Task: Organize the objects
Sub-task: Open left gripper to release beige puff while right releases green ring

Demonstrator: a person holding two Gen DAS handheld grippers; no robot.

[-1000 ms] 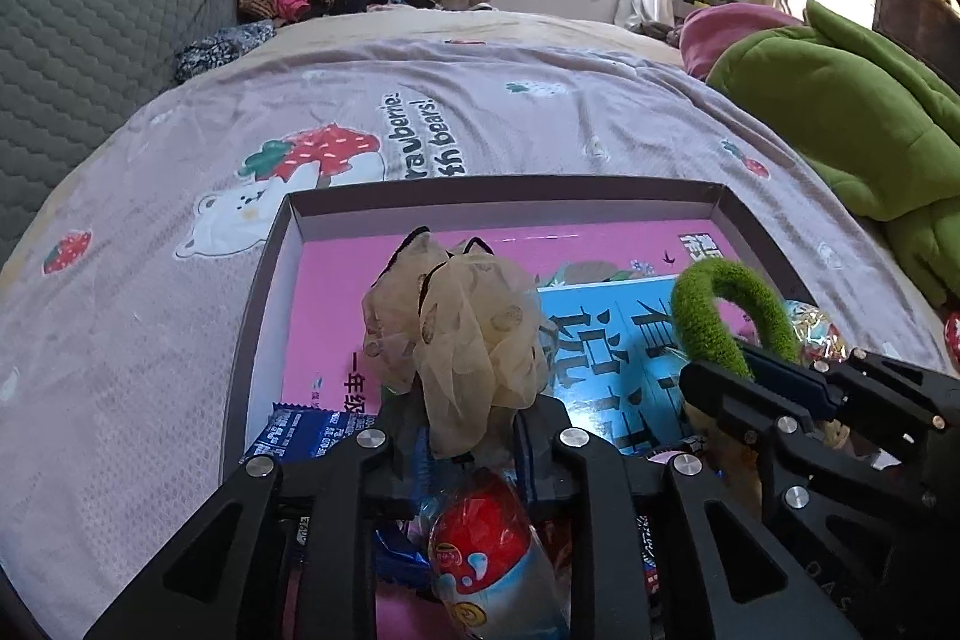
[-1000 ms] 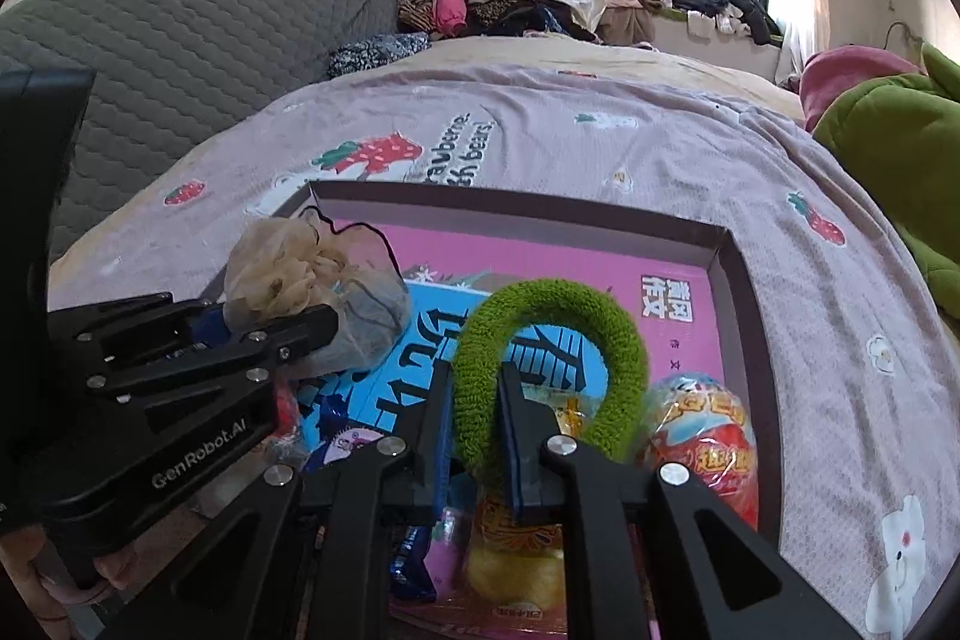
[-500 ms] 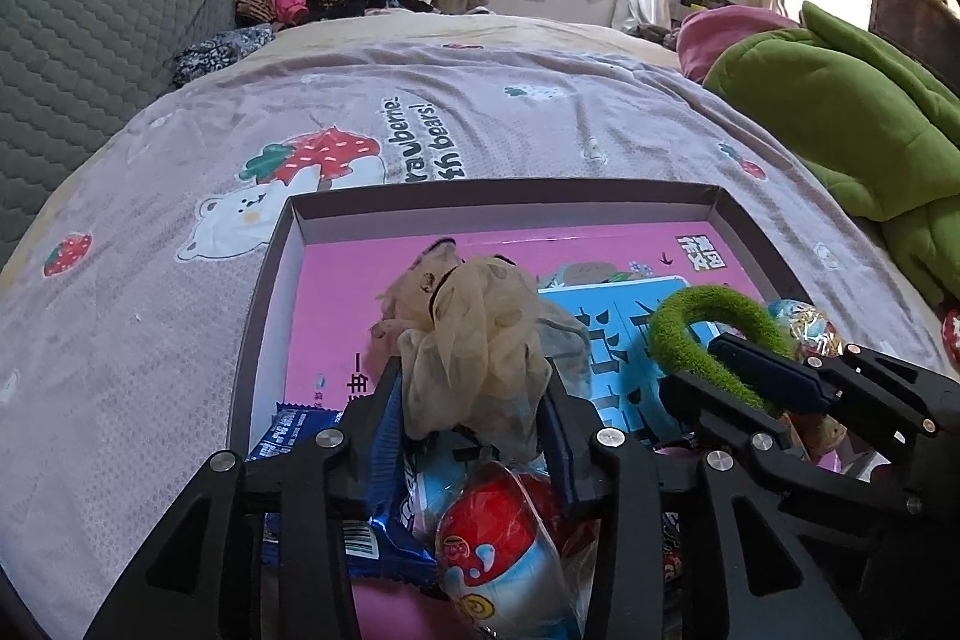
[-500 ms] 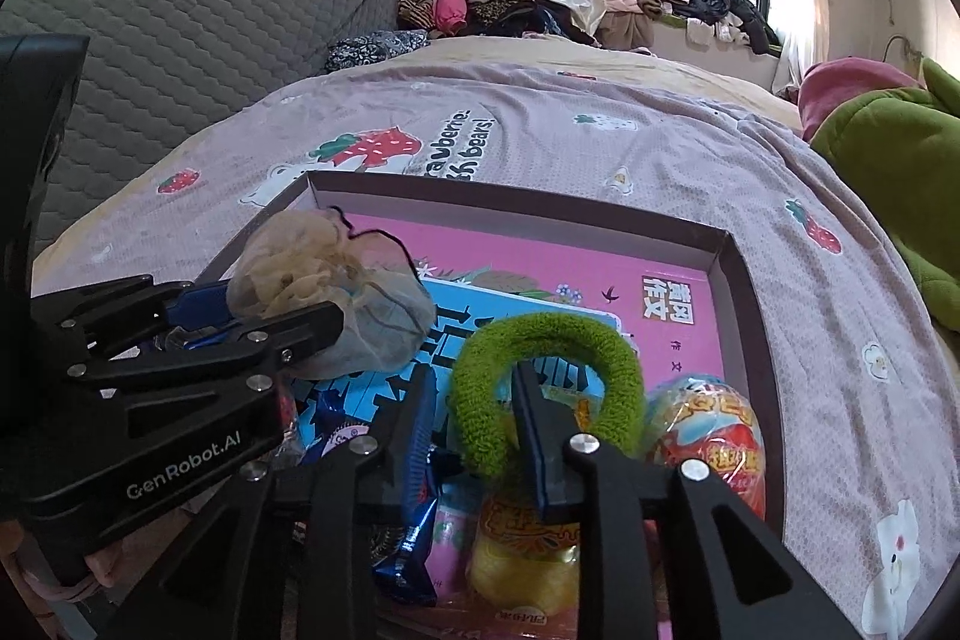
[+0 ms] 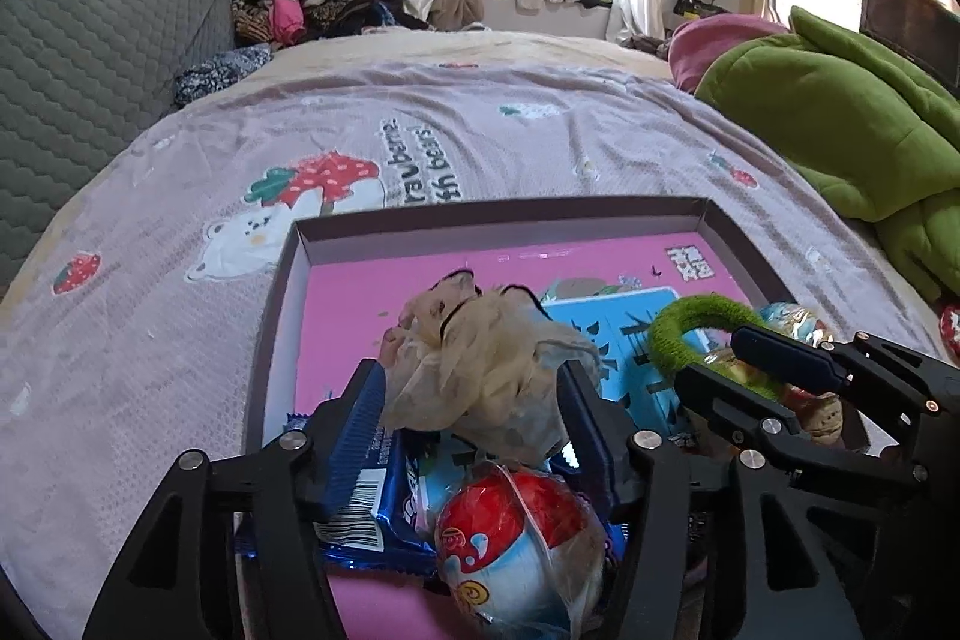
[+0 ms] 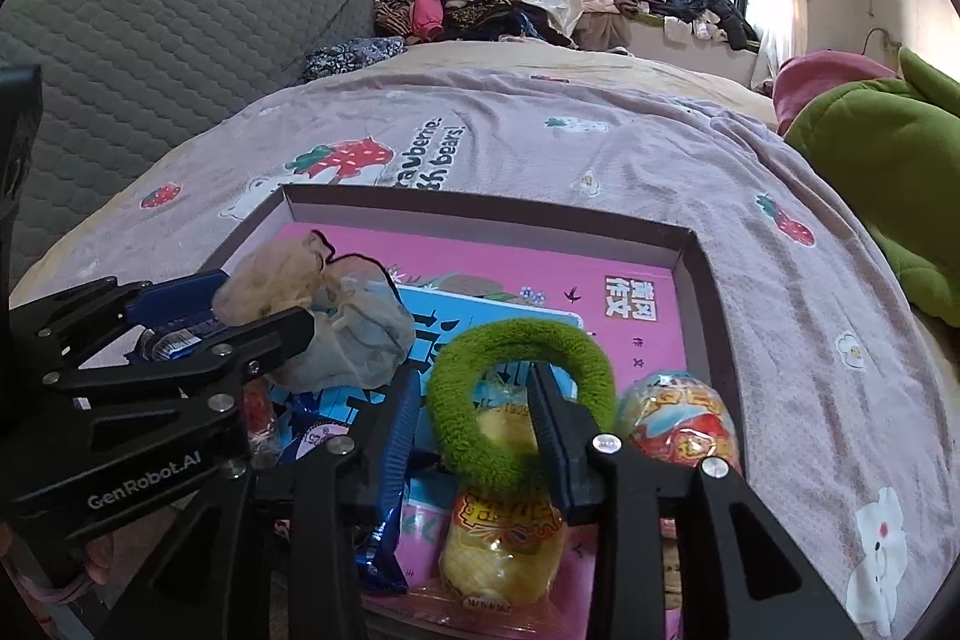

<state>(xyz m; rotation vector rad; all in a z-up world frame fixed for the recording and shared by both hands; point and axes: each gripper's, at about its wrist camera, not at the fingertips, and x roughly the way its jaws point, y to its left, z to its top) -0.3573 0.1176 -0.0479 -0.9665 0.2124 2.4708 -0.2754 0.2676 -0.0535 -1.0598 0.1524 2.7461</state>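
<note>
Step in hand: two hair ties are being let go into the tray (image 5: 282, 292) on the bed.
Left gripper (image 5: 474, 388): jaws just opened wide; beige scrunchie (image 5: 480, 370) lies loose between them, atop snack packets.
Right gripper (image 6: 474, 394): jaws just parted; green scrunchie (image 6: 516, 394) is looped over one finger.
Done well: both are lifted straight back, so nothing is snagged.

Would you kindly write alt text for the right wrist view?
The right tongs stand open around a green scrunchie over a snack-filled box on a bed; their jaws have just been opening. At left, the left tongs flank a beige scrunchie.
</note>
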